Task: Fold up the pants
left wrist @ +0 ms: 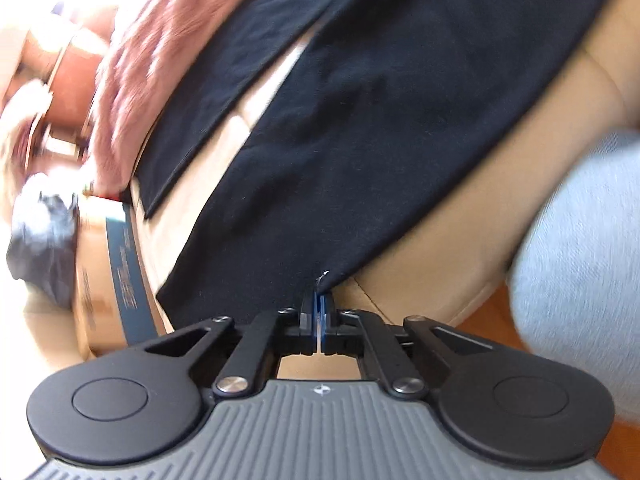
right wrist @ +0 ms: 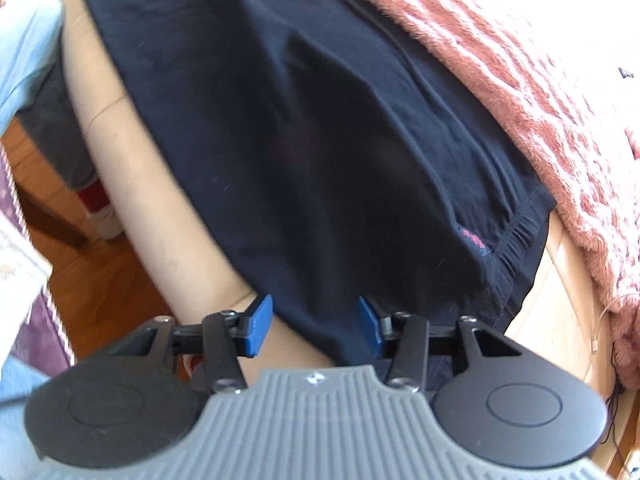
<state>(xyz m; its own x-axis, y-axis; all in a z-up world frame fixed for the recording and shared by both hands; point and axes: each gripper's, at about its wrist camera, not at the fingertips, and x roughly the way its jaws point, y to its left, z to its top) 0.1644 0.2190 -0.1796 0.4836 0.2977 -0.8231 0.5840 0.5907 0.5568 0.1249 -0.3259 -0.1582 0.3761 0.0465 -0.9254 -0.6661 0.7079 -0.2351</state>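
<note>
Black pants point(left wrist: 360, 100) lie spread on a tan cushioned surface point(left wrist: 460, 220), both legs running away from me in the left wrist view. My left gripper point(left wrist: 319, 300) is shut on the hem corner of the nearer leg. In the right wrist view the waistband end of the pants point(right wrist: 320, 140) fills the middle, its elastic band point(right wrist: 516, 248) at the right. My right gripper point(right wrist: 316, 322) is open, its blue pads point(right wrist: 260, 322) on either side of the waistband's near corner, with the fabric edge between the jaws.
A pink fuzzy blanket point(right wrist: 520, 80) lies along the far side of the pants, also seen in the left wrist view point(left wrist: 160, 60). A cardboard box point(left wrist: 108, 272) stands left. Light blue fabric point(left wrist: 580, 260) is at the right. Wooden floor point(right wrist: 48, 168) lies below the cushion point(right wrist: 140, 184).
</note>
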